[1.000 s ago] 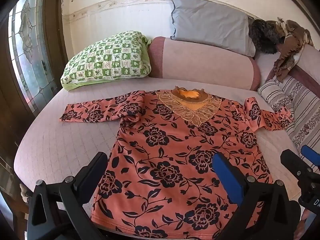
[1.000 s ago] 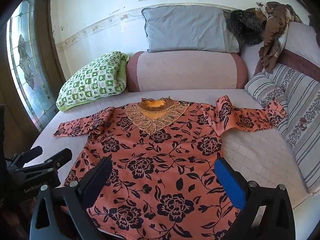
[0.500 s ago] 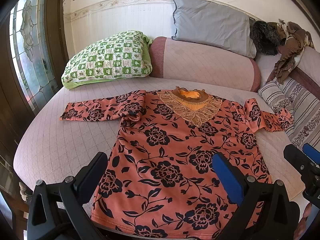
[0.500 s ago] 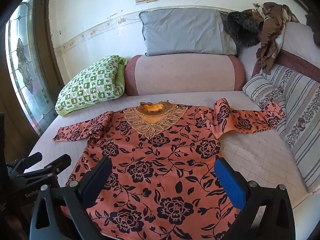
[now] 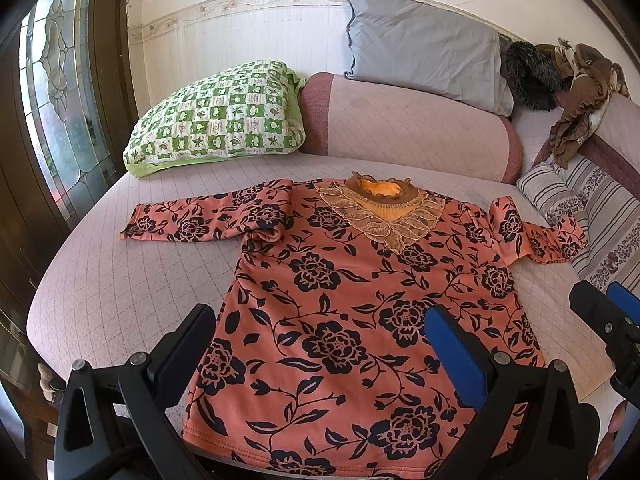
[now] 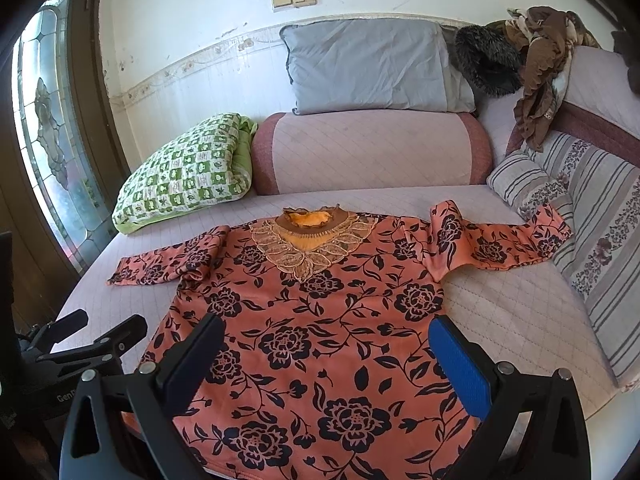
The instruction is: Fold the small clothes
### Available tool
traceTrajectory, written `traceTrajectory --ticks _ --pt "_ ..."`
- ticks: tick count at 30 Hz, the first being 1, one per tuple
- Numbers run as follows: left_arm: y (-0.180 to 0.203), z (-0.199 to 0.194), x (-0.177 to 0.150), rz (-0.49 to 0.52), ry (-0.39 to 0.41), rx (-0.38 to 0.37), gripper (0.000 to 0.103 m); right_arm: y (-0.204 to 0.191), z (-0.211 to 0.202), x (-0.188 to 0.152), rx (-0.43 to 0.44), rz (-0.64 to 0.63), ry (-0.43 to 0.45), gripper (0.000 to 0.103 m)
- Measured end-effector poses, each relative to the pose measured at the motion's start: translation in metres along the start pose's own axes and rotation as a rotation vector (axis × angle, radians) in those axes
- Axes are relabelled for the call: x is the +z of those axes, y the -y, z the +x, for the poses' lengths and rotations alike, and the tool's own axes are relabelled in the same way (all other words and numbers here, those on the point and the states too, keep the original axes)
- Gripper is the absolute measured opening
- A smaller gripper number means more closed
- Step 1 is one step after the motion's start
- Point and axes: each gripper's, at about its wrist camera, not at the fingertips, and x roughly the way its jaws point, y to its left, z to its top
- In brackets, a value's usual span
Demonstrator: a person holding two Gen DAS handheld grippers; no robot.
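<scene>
An orange top with black flowers (image 5: 352, 312) (image 6: 320, 328) lies flat on the pale quilted bed (image 5: 120, 280), collar away from me, both sleeves spread out sideways. Its lace collar (image 5: 380, 216) has a yellow-orange neck. My left gripper (image 5: 320, 344) hangs open over the hem's left half, nothing between its fingers. My right gripper (image 6: 328, 356) is open above the hem's right half, also holding nothing. The right gripper also shows at the right edge of the left wrist view, and the left gripper at the left edge of the right wrist view.
A green checked pillow (image 5: 216, 116) lies at the back left, a pink bolster (image 5: 408, 128) and grey pillow (image 5: 424, 60) behind the top. Striped cushions (image 6: 592, 248) line the right side, brown clothes (image 6: 536, 64) piled above. A stained-glass window (image 5: 60, 100) stands left.
Both grippers have drawn back and risen slightly, so the top sits lower and smaller in view. Both stay open. The top has not moved.
</scene>
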Motion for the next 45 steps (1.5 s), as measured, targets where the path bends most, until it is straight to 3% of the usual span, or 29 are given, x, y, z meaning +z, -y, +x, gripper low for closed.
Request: traceTrajectory --ticks 45 --pt "0.0002 0.0023 -0.0013 -0.005 -0.004 0.002 0.103 -0.0046 0.001 0.0029 -0.003 -0.008 0.003 0.103"
